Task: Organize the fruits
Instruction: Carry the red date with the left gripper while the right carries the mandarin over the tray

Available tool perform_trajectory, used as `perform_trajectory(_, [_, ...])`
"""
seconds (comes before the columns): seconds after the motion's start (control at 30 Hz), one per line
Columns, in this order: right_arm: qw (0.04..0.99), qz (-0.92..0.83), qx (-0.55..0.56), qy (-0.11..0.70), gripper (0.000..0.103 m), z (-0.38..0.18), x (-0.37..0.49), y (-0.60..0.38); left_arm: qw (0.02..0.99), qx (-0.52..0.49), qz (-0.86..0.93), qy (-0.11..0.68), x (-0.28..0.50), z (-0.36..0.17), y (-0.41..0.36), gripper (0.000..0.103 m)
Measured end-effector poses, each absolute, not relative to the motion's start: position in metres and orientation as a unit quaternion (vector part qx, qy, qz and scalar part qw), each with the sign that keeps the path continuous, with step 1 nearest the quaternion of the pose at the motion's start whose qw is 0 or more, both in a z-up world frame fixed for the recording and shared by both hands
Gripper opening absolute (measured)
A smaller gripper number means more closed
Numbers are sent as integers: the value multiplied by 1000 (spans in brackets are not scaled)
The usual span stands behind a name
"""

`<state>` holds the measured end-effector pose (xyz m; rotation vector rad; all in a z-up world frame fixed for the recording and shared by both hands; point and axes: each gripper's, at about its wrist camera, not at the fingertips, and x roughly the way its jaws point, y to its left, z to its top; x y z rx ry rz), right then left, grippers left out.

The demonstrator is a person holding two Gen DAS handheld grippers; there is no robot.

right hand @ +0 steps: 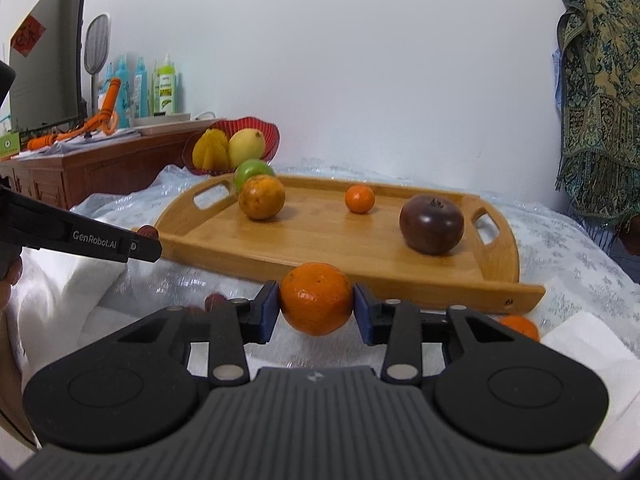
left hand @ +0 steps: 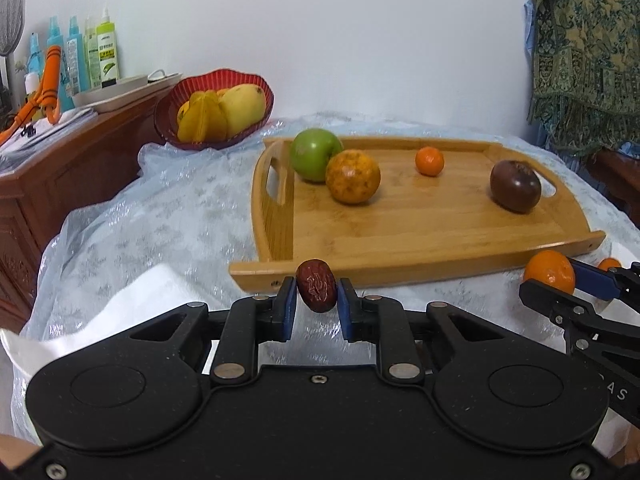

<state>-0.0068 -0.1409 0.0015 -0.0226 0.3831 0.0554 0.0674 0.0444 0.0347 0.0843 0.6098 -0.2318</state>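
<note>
Tray [left hand: 420, 240]: pale wood, matt, smooth grain. Table cover [left hand: 168, 208]: thin clear plastic, crinkled, glossy. Date [left hand: 317, 291]: wrinkled, dull-red skin. Tangerine [right hand: 316, 298]: pitted, slight sheen. Gripper bodies: matt blk plastic, blue pads [left hand: 287, 312]. Basket [left hand: 256, 80] upper left: glossy red plastic.

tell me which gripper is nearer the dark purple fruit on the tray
Right. The right gripper, shut on a mandarin, sits just before the tray's front rim near the dark purple fruit; the left gripper is further left.

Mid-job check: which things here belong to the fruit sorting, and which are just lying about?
Job: red date in left gripper; mandarin in right gripper; wooden tray; red fruit basket.
Lying about: spray bottles; patterned cloth; orange-handled tool.
</note>
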Motion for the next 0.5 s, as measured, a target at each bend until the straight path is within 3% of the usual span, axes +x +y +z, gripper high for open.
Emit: perform_trajectory(0.5, [986, 12, -11, 165, 44, 27, 20, -150, 947, 41, -133, 290, 98, 60, 27, 20])
